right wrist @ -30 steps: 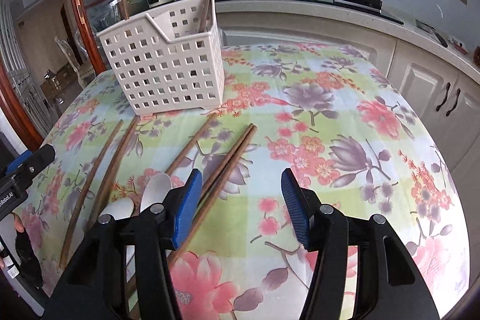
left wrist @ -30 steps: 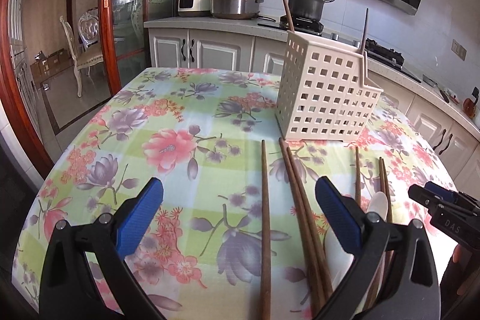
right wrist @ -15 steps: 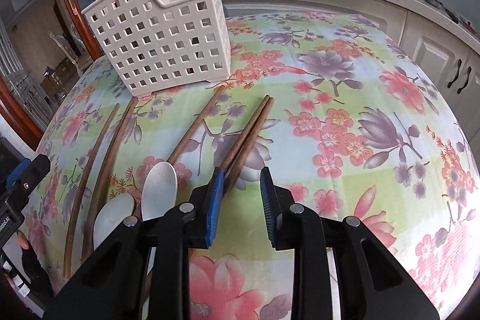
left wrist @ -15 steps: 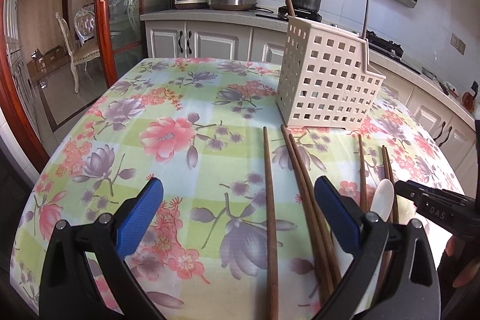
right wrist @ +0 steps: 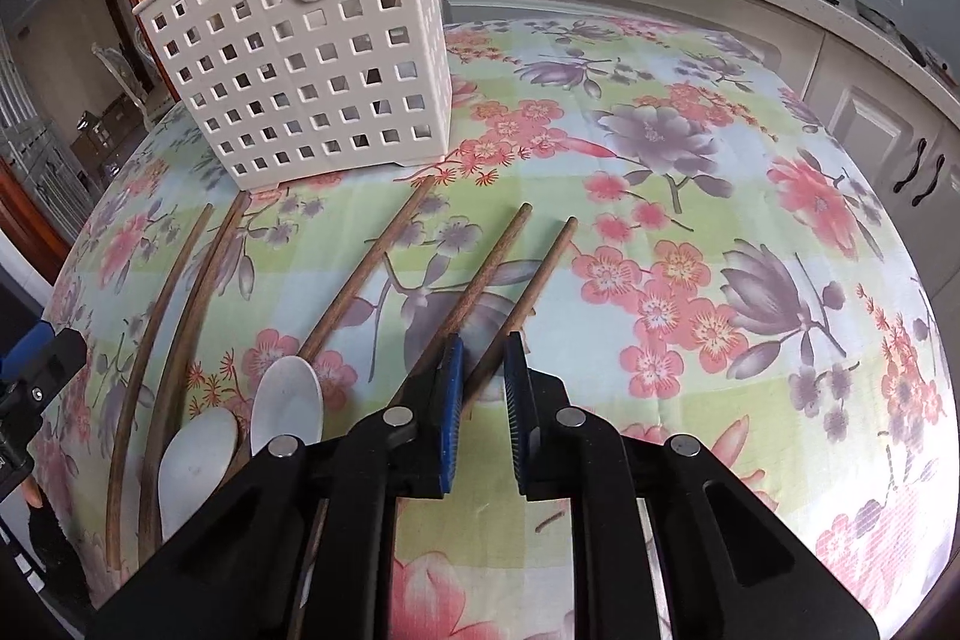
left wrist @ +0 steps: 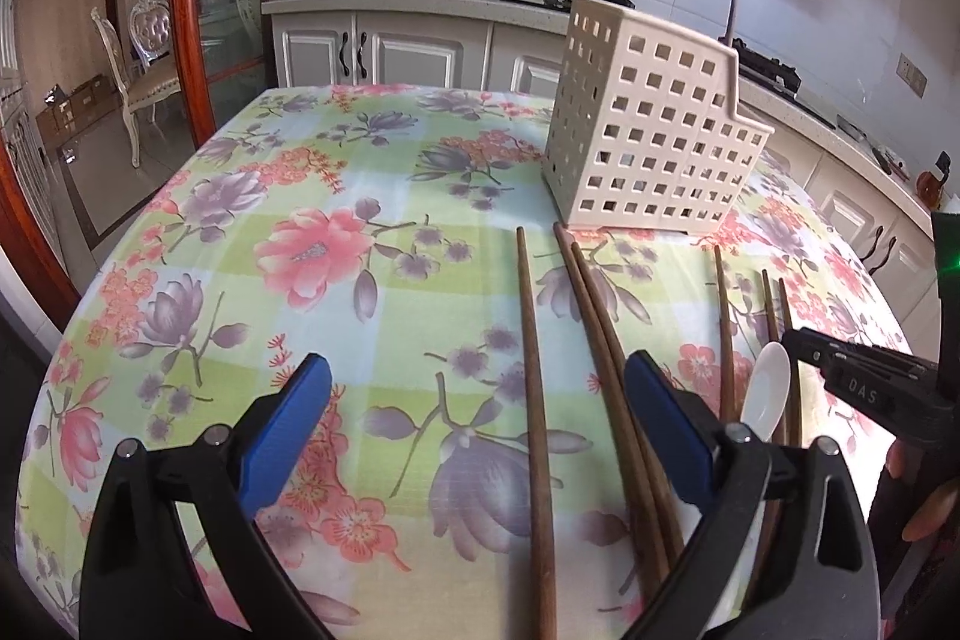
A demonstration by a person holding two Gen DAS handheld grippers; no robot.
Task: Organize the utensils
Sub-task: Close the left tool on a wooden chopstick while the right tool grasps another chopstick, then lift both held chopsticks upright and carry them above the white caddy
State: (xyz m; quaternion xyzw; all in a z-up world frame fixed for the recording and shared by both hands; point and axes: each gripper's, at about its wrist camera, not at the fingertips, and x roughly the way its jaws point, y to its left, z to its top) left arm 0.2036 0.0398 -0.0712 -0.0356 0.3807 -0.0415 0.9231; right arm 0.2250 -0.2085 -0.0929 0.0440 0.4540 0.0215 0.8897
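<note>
Right wrist view: the right gripper sits low over the worktop, which is covered by a floral cloth. Its jaws stand nearly closed, with a narrow gap between the blue pads. A wooden chopstick runs into that gap; whether the pads actually touch it cannot be told. A second chopstick lies just beside it on the left, passing under the left pad. A third chopstick lies farther left, its near end beside two white spoons. Two more long chopsticks lie at the left edge of the cloth. The perforated white utensil basket stands upright behind the chopsticks, with two sticks inside it.

Left wrist view: the left gripper is above the cloth with its jaws wide open and nothing between them. A single chopstick lies between the pads on the cloth, and a pair of chopsticks lies just beside the right pad. The basket stands beyond them. The right gripper enters from the right edge.
</note>
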